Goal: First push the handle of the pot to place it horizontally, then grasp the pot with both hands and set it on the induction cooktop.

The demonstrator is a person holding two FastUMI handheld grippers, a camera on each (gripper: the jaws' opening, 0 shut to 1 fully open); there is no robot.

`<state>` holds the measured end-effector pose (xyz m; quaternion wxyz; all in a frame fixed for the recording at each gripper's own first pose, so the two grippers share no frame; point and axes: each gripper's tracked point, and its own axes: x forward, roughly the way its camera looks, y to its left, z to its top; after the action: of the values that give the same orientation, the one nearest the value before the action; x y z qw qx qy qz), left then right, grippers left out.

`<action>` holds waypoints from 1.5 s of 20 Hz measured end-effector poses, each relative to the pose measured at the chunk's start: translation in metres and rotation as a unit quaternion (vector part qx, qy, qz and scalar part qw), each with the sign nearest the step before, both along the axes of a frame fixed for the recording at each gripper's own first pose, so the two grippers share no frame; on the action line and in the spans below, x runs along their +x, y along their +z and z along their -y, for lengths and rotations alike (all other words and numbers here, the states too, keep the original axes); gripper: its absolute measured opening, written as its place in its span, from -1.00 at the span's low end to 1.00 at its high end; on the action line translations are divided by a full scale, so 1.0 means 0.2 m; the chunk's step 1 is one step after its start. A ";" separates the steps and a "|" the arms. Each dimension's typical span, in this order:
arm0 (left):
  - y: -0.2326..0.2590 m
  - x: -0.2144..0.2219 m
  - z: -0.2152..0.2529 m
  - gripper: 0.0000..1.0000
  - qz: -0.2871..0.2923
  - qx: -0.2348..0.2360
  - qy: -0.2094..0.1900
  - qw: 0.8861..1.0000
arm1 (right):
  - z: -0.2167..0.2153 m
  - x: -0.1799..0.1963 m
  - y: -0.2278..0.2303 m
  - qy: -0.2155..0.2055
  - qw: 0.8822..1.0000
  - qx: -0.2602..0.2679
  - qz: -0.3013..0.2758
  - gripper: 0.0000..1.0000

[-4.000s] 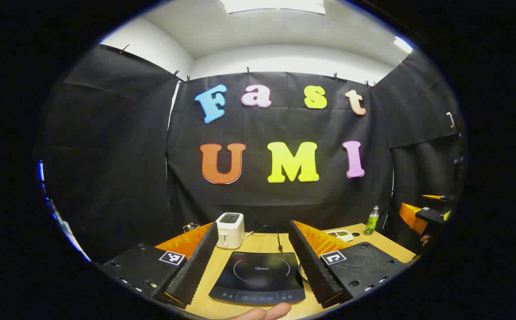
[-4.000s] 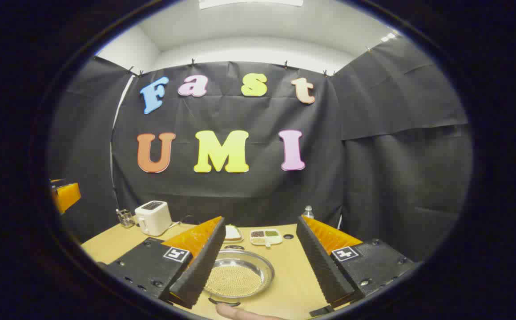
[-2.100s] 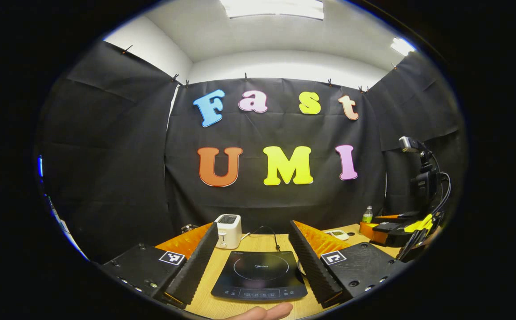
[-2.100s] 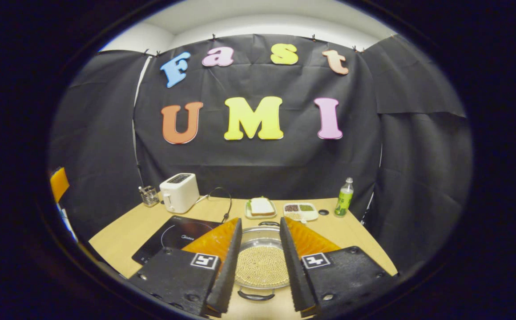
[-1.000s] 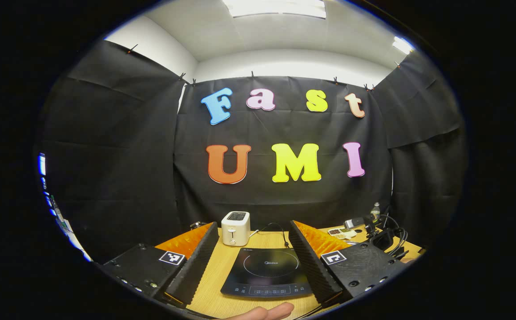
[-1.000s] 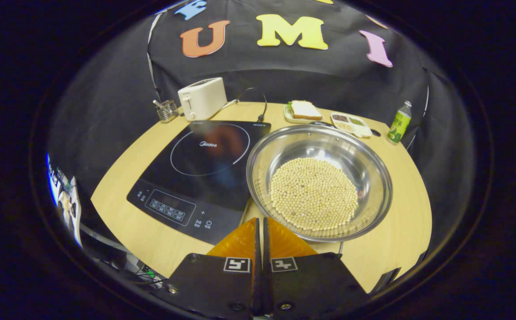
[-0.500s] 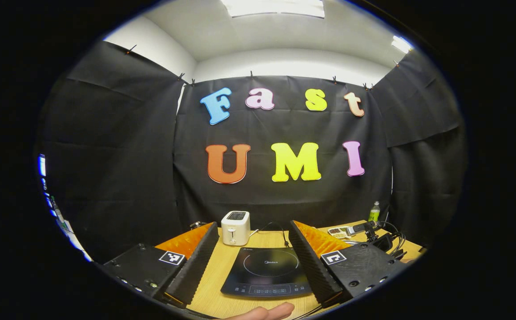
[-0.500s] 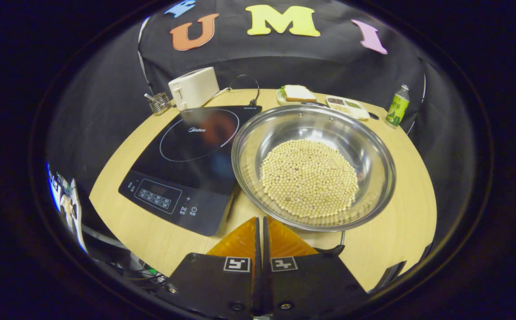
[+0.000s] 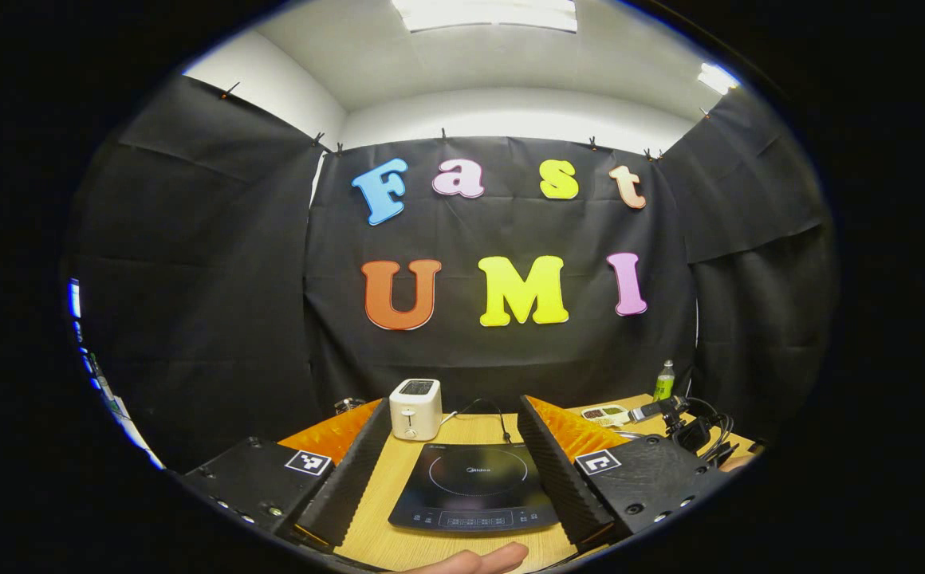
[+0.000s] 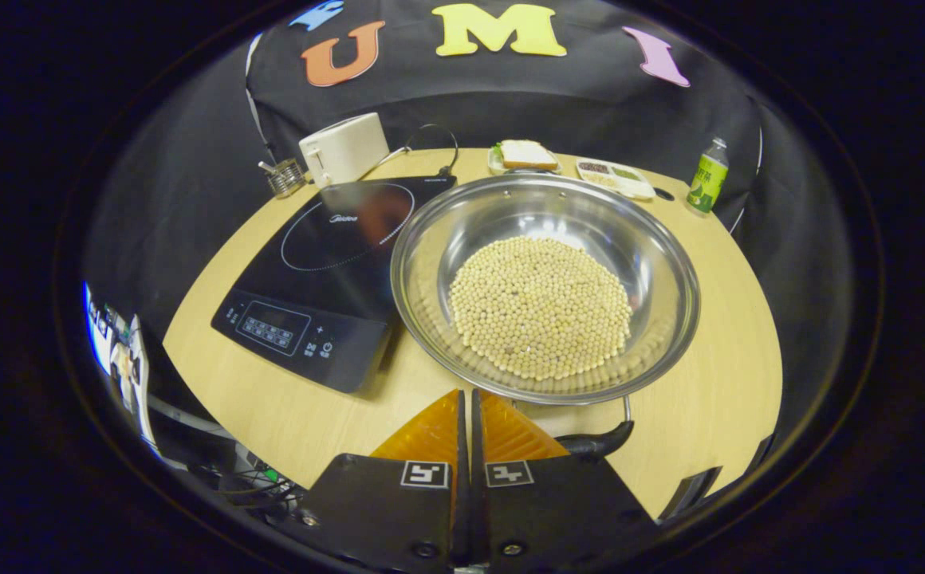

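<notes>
In the right gripper view, the right gripper point(image 10: 470, 402) has its jaws pressed together with nothing between them, its tips just short of the near rim of the steel pot point(image 10: 546, 283). The pot sits on the wooden table point(image 10: 718, 319), filled with small pale beans point(image 10: 541, 307). Its near handle point(image 10: 594, 438) sticks out toward the gripper, just right of the tips and partly hidden behind the gripper body. The pot's left edge overlaps the right side of the induction cooktop point(image 10: 323, 263); whether it rests on it or only stands in front cannot be told. Beyond lie a white toaster point(image 10: 343, 149), a small wire holder point(image 10: 283, 177), a plate with a sandwich point(image 10: 522, 155), a divided tray point(image 10: 614, 177) and a green bottle point(image 10: 706, 185).

In the left gripper view, the left gripper point(image 9: 454, 458) hovers with jaws wide apart, framing the cooktop point(image 9: 474, 498). A fingertip point(image 9: 478, 558) shows at the bottom edge. The toaster point(image 9: 413, 408) stands behind the cooktop, and the other gripper's rig point(image 9: 682, 422) is at far right by the bottle point(image 9: 663, 381).
</notes>
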<state>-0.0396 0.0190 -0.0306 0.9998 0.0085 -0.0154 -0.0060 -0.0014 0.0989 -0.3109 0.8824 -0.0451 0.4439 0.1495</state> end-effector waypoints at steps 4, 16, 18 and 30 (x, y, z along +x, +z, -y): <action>0.00 -0.01 0.01 0.91 0.000 0.004 0.002 1.000 | 0.10 0.00 -0.02 0.000 1.000 -0.011 -0.004 -0.98; -0.01 -0.02 0.01 0.91 -0.005 0.003 0.003 1.000 | 0.42 0.07 -0.01 -0.038 0.999 0.003 -0.003 -0.98; -0.01 -0.02 0.03 0.90 -0.004 0.002 -0.001 1.000 | 0.47 0.10 -0.01 -0.045 0.999 0.004 -0.002 -0.92; -0.10 0.01 0.07 0.91 -0.017 -0.002 -0.008 1.000 | 0.93 0.41 0.01 -0.043 0.991 -0.104 0.078 -0.99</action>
<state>-0.0376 0.0042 -0.0498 0.9999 0.0065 0.0017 -0.0137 0.0803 -0.0876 -0.3080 0.9104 -0.1288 0.3885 0.0605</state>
